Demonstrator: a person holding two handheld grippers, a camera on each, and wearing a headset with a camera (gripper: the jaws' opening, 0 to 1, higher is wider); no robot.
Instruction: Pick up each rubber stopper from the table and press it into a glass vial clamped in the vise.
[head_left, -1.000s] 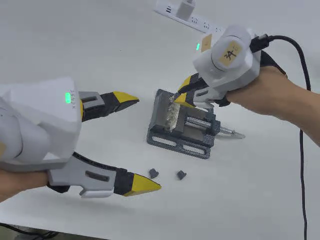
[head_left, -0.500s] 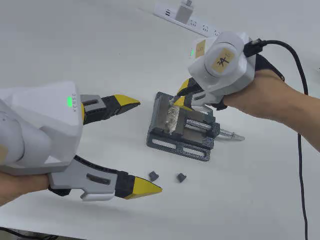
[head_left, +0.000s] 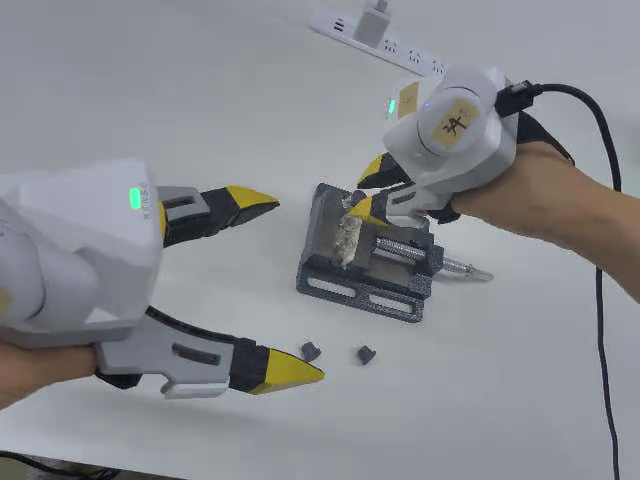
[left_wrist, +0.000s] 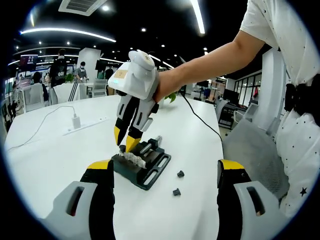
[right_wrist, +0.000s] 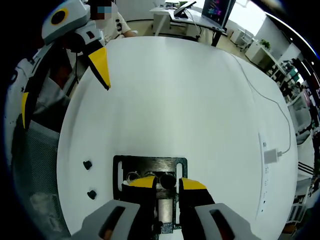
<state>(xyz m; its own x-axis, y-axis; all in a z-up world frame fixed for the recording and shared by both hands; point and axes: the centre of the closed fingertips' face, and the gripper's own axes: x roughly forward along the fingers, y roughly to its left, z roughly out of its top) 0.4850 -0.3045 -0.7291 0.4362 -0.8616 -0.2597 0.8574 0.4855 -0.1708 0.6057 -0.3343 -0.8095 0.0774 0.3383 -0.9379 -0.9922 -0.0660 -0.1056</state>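
Observation:
A dark vise (head_left: 372, 288) stands mid-table and clamps a row of glass vials (head_left: 345, 240). My right gripper (head_left: 359, 199) points down at the far end of that row, its jaws close together on a dark rubber stopper (right_wrist: 167, 180) over a vial mouth. More vials (right_wrist: 132, 176) show just left of its fingertips (right_wrist: 145, 182). Two loose stoppers (head_left: 311, 351) (head_left: 365, 354) lie on the table in front of the vise. My left gripper (head_left: 290, 288) hovers wide open at the left, holding nothing. From the left gripper view I see the vise (left_wrist: 150, 172) and the right gripper (left_wrist: 125, 140) above it.
A white power strip (head_left: 375, 30) with a plugged charger lies at the table's far edge. A black cable (head_left: 603, 300) trails from the right gripper along the right side. The vise's screw handle (head_left: 465, 268) sticks out to the right. The tabletop (head_left: 200, 110) is white.
The right gripper has shifted slightly over the vial row while staying at the vise. The left gripper stays open in the same place.

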